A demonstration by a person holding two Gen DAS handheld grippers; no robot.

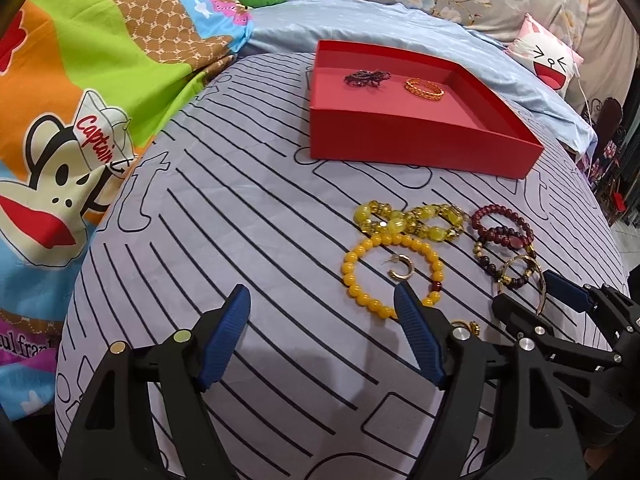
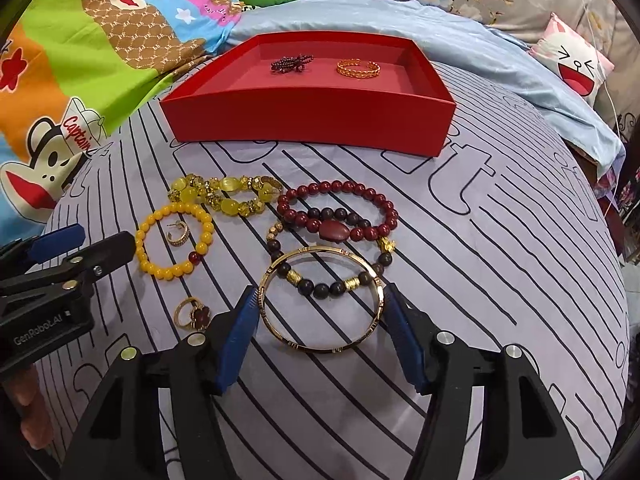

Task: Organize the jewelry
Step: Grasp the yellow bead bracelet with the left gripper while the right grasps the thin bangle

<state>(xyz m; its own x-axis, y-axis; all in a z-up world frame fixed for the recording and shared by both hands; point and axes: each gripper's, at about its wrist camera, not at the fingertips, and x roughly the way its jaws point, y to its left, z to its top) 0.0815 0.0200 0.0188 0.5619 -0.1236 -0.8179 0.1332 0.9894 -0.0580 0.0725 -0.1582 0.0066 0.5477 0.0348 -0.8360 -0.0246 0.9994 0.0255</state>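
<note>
Beyond the left claw (image 1: 322, 300), in the left wrist view, a red tray (image 1: 420, 148) sits on the striped bed sheet (image 1: 240, 220), holding a dark beaded piece (image 1: 367, 77) and a gold chain bangle (image 1: 424, 89). This claw is released with nothing between its pads, nearer than the tray.

From the right wrist view, the right claw (image 2: 320, 300) flanks a gold bangle (image 2: 320, 300) nearer than the tray (image 2: 308, 116); whether its pads press the rim I cannot tell. A yellow bead bracelet (image 2: 175, 242) lies left of the bangle.
</note>
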